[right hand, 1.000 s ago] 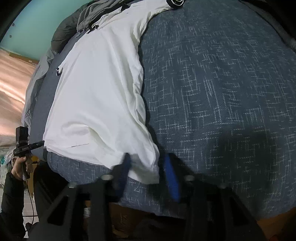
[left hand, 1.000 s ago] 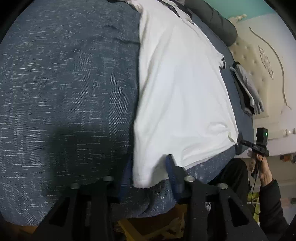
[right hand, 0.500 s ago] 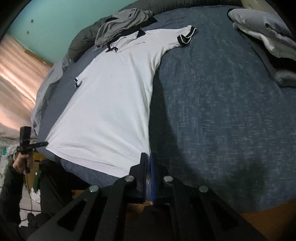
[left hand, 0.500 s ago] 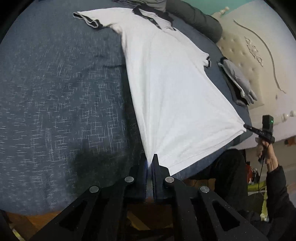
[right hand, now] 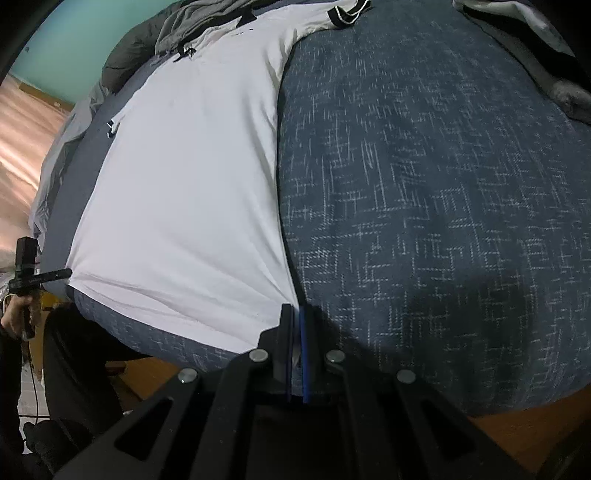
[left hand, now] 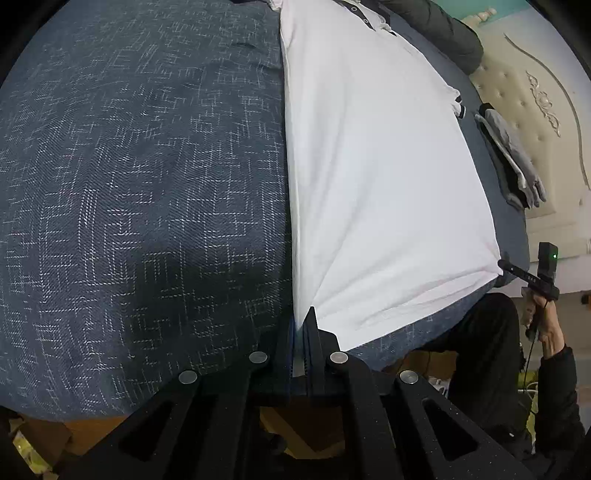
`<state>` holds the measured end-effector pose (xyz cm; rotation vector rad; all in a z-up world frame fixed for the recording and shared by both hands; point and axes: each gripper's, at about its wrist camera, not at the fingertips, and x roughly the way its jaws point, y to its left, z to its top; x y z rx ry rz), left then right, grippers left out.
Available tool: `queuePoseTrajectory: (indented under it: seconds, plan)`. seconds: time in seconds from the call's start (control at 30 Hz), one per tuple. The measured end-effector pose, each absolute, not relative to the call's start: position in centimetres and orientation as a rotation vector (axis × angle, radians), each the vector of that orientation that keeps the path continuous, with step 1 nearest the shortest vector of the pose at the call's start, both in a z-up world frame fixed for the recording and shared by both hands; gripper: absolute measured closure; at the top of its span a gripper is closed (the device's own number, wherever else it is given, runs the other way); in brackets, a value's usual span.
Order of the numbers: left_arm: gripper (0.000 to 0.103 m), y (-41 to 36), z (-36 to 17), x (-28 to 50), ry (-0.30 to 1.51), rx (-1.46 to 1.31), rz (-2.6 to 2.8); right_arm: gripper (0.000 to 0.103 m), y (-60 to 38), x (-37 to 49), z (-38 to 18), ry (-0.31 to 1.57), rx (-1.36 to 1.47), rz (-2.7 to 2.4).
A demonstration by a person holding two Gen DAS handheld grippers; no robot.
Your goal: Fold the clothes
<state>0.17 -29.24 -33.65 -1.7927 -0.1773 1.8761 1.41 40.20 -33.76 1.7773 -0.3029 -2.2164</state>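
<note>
On the bed: white polo shirt spread flat, both hem corners gripped.
Left tongs are clamped on one bottom hem corner; right tongs are clamped on the other, at the bed's near edge. Hem fabric runs taut between the two grips. Collar points toward the far end, near a grey garment. Folded clothes lie beside the headboard.

Probably a home bedroom: bed with tufted cream headboard, teal wall.
</note>
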Motion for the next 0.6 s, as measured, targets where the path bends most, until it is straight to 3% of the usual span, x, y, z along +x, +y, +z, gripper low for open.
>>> queuePoseTrajectory:
  seconds: [0.33,0.43,0.5,0.6]
  plan:
    - [0.093,-29.0,-33.3,-0.2,-0.171,-1.785,1.915,0.097,41.2,1.0,-32.8,-0.329,1.731,-2.248]
    - [0.087,-29.5,-31.9,-0.4,-0.158,-1.761,1.959,0.091,41.2,1.0,-31.3,-0.307,1.696,-2.27]
    - [0.084,-29.8,-30.8,-0.5,-0.154,-1.736,1.992,0.077,40.6,1.2,-30.3,-0.287,1.653,-2.263]
    - [0.077,-28.5,-28.8,-0.7,-0.147,-1.667,2.003,0.073,37.9,1.7,-29.5,-0.201,1.607,-2.221]
